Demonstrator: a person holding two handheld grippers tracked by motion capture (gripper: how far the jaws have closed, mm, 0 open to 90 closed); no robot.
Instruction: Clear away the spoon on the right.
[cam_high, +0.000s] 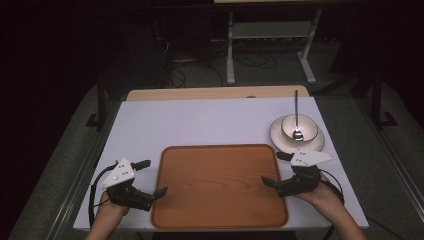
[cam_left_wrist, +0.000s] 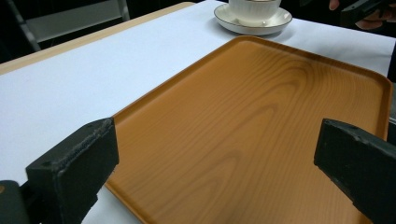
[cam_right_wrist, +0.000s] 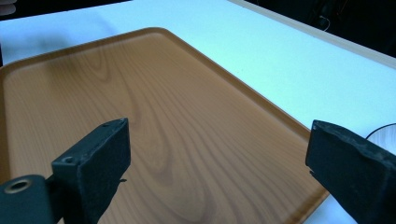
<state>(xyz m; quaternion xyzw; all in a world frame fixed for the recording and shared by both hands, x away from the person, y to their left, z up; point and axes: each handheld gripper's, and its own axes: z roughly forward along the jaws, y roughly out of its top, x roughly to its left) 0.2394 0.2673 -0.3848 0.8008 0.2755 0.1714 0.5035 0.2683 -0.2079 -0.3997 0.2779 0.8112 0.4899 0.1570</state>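
Two wide-open grippers, left gripper (cam_high: 150, 177), right gripper (cam_high: 276, 169), flanking tray (cam_high: 220, 187)

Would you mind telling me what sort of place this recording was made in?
Probably a lab or test room: a white-topped table, dark surroundings with cables on the floor, and a staged tray and bowl.

Tray (cam_high: 220, 187): orange-brown, wood-grain pattern with darker curved streaks, plain rim of the same tone. Table (cam_high: 200, 122): white top, pale tan wooden strip along the far edge. Saucer (cam_high: 280, 137): white with a thin dark line at the rim. Cup (cam_high: 287, 126): white. Spoon (cam_high: 296, 112): silver. Left gripper (cam_high: 152, 177) and right gripper (cam_high: 274, 170): black jaws, light grey top plates, black cables.
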